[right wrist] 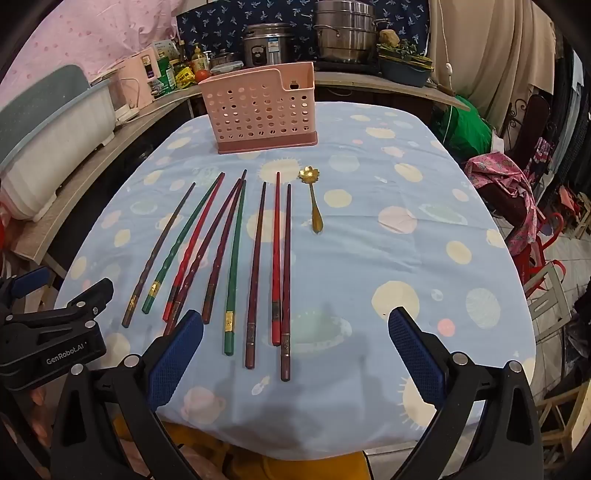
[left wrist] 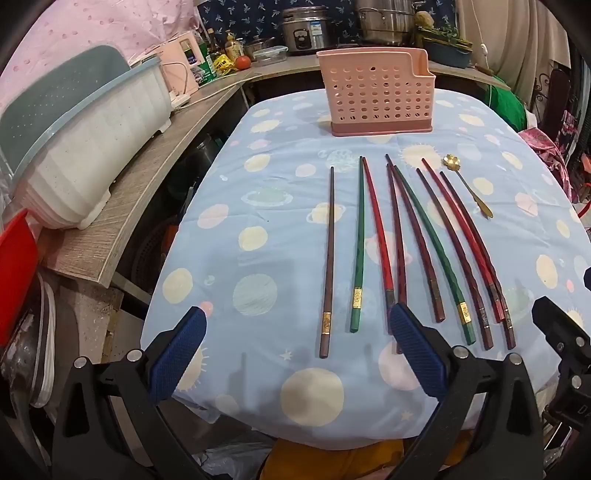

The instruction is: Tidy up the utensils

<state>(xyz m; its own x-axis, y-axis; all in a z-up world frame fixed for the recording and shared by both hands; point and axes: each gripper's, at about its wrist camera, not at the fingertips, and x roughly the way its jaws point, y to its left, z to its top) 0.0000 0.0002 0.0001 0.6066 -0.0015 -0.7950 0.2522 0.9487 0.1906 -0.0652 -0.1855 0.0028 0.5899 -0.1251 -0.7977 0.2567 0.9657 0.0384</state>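
Observation:
Several chopsticks [left wrist: 399, 243] [right wrist: 232, 258], brown, green, red and dark maroon, lie side by side on the blue planet-print tablecloth [left wrist: 258, 206] [right wrist: 388, 258]. A small gold spoon [left wrist: 467, 186] [right wrist: 313, 199] with a flower-shaped bowl lies to their right. A pink perforated utensil holder [left wrist: 373, 96] [right wrist: 258, 110] stands upright behind them. My left gripper [left wrist: 297, 325] hangs open over the near ends of the left chopsticks, holding nothing. My right gripper [right wrist: 295, 326] is open above the near ends of the right chopsticks, also holding nothing.
A white and grey-blue dish rack [left wrist: 88, 147] [right wrist: 48, 144] sits on a wooden counter [left wrist: 155, 177] at left. Rice cooker [left wrist: 304, 29] [right wrist: 267, 44], steel pot [right wrist: 345, 31], bottles and a tomato stand behind the table. A pink-cushioned chair [right wrist: 517, 192] is at right.

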